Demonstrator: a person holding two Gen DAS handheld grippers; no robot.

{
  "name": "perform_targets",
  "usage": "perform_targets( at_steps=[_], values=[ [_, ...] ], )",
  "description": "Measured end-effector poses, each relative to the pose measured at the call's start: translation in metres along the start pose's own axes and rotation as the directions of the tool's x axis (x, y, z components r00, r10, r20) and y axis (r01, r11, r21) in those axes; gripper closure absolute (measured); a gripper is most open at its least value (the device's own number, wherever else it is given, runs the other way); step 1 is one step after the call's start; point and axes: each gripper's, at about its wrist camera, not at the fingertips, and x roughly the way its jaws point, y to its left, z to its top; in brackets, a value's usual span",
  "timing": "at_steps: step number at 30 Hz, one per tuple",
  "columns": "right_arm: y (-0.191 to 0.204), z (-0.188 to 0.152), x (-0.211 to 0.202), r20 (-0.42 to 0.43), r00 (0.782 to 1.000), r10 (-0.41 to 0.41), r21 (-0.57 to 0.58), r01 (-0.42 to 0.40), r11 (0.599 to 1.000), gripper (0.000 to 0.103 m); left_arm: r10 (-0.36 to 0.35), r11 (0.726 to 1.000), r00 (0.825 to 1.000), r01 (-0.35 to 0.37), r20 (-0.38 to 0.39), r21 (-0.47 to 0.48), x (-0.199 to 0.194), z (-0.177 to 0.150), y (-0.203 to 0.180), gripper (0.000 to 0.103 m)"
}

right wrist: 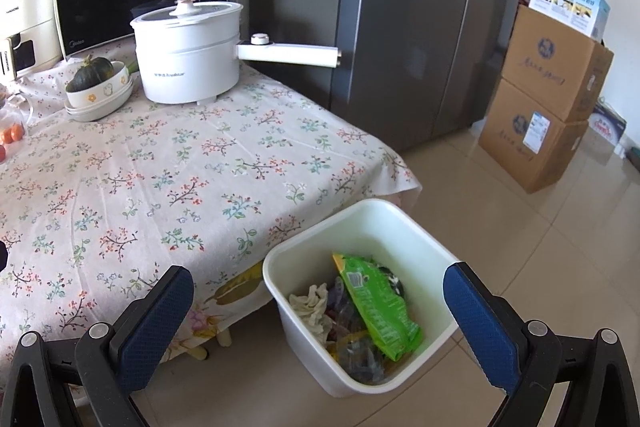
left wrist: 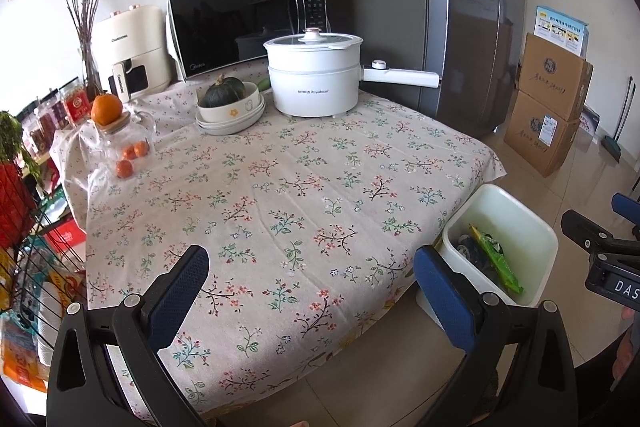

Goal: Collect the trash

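A white trash bin point(right wrist: 416, 227) stands on the floor at the table's right corner; it also shows in the left wrist view point(left wrist: 532, 223). Inside lie a green snack bag point(right wrist: 376, 303), a crumpled tissue point(right wrist: 310, 305) and other wrappers. My left gripper point(left wrist: 310, 277) is open and empty above the near part of the floral tablecloth point(left wrist: 280, 187). My right gripper point(right wrist: 318, 293) is open and empty, held above the bin. The right gripper's body shows at the right edge of the left wrist view point(left wrist: 600, 243).
On the table's far side stand a white electric pot point(left wrist: 316, 75) with a long handle, stacked bowls with a pumpkin point(left wrist: 230, 103), a microwave point(left wrist: 248, 27), an air fryer point(left wrist: 128, 51) and a glass jar with oranges point(left wrist: 124, 143). A grey fridge point(right wrist: 420, 27) and stacked cardboard boxes point(right wrist: 548, 99) stand to the right.
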Motion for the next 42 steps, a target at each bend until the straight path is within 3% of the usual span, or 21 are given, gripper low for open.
perform_targets(
  at_steps=[42],
  values=[
    [-0.0034,0.001,0.0006,0.001,1.0,0.0,-0.007,0.0,1.0,0.0,-0.006,1.0,1.0,0.006,-0.008,-0.005,0.0033,-0.0008,-0.0018,0.0]
  ],
)
